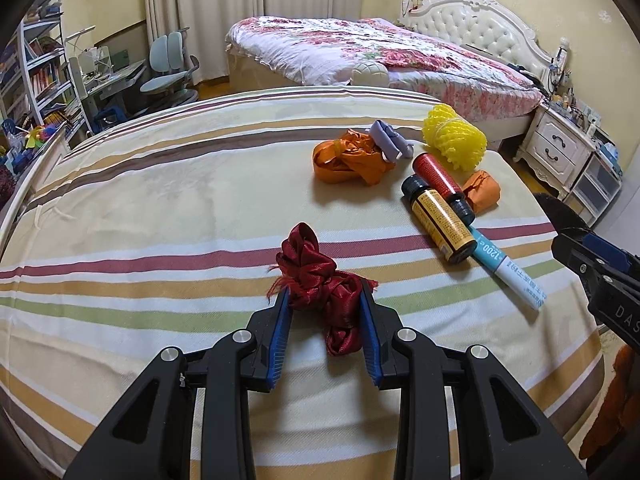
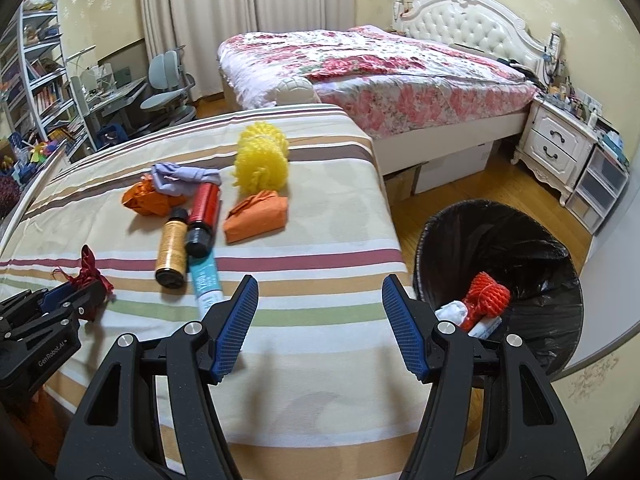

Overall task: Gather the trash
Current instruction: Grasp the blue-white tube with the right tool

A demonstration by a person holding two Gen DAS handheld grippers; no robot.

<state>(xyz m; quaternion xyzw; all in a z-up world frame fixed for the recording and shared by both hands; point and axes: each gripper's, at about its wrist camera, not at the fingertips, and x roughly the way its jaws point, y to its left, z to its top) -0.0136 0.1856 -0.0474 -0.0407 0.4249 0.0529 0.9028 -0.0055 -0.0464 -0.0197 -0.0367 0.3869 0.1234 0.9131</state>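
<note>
Left wrist view: the left gripper [image 1: 325, 304] has its jaws closed in against a crumpled red ribbon [image 1: 320, 284] on the striped bed [image 1: 160, 208]. It looks light, soft and slippery, so pinching the thick knotted middle should hold best.

Right wrist view: the right gripper [image 2: 320, 308] hangs wide open and empty between the bed and the bin [image 2: 560, 288]. The ribbon sits far left, at the left gripper's tips.

The left gripper [image 1: 326, 300] sits at the lower centre of its own view, its blue pads pressed against both sides of a dark red ribbon [image 1: 320, 280]. The right gripper [image 2: 320, 300] fills the lower centre of its view, jaws spread wide apart, nothing between them.
</note>
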